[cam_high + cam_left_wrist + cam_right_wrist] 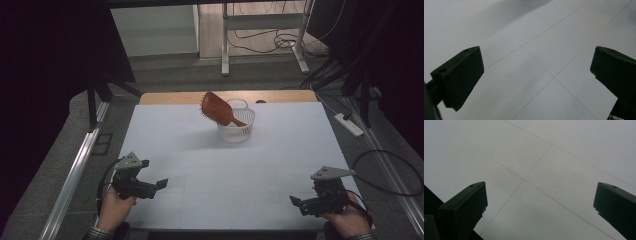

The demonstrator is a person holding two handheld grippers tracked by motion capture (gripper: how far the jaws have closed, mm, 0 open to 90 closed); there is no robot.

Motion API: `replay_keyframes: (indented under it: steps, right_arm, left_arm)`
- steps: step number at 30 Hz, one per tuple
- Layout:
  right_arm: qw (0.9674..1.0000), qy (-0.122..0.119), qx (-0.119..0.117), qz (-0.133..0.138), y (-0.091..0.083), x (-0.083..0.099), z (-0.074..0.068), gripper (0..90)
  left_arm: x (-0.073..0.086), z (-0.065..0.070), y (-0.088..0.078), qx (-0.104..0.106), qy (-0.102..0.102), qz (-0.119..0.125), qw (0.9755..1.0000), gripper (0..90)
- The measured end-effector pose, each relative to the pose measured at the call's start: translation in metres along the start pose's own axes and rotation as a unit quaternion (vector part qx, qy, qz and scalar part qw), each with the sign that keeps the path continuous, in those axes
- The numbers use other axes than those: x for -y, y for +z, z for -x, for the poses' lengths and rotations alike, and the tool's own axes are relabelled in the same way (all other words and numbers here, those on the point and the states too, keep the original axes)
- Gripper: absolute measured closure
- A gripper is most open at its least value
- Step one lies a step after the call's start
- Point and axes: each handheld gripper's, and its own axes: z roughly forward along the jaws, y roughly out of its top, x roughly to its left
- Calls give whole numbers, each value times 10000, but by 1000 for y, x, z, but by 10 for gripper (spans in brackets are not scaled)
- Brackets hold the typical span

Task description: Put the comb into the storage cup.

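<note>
A brown wooden hairbrush [218, 109] stands tilted in a small white basket [238, 131] at the far middle of the white table [225, 165], its handle down inside and its paddle sticking out to the upper left. My left gripper [161, 184] is held at the near left corner, open, nothing between its fingers [459, 77]. My right gripper [296, 202] is held at the near right corner, also open and empty, with its fingers [464, 207] wide apart over bare table. Both are far from the basket.
A wooden strip [170, 97] runs along the table's far edge. A power strip [349, 124] and cables [385, 170] lie on the floor at the right. A metal rail [75, 170] runs along the left, and a desk frame [225, 45] stands beyond.
</note>
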Motion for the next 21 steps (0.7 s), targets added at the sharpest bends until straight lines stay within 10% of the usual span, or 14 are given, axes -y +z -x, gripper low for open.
replay_keyframes:
  steps: [21]
  right_arm:
    - [10000,1,7,-9,0,0,0,0]
  left_arm:
    - [21,-1,-19,-175,-242,-19,9996,0]
